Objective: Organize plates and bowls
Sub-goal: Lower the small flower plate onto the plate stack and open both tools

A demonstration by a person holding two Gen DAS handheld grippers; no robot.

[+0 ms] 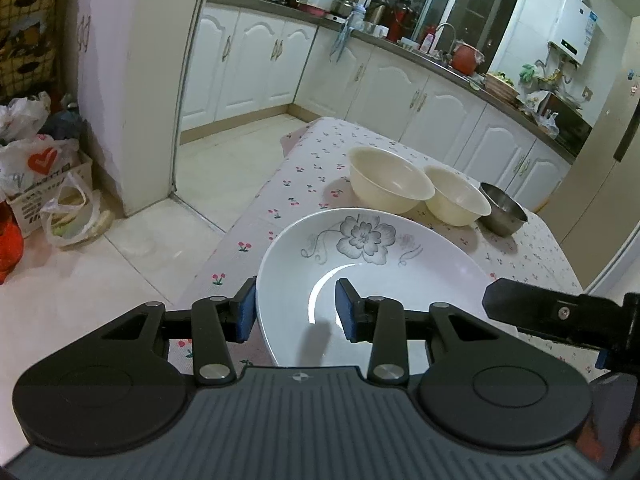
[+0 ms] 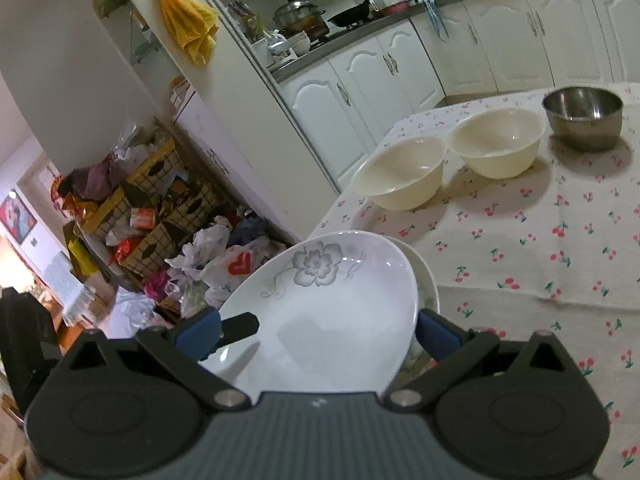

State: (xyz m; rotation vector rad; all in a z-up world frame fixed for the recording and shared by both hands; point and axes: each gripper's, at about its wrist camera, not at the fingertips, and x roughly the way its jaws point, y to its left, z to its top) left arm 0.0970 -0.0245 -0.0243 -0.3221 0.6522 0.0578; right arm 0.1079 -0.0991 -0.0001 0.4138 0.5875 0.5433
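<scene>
Table [image 2: 520, 280] in cherry cloth carries it all; the flowered plate [image 1: 372, 264] sits tilted at the near left corner, its rim between both my pairs of fingers, over a second plate [image 2: 428, 288] whose edge peeks out at its right. My left gripper [image 1: 296, 312] straddles the near-left rim, one finger outside, one inside, apparently not clamped; my right gripper [image 2: 320, 332] brackets the plate across its width, jaws spread wide. Count: two plates, two cream bowls [image 1: 390, 186] [image 1: 456, 196] touching, one steel bowl [image 1: 503, 208] farthest right, all beyond the plate.
</scene>
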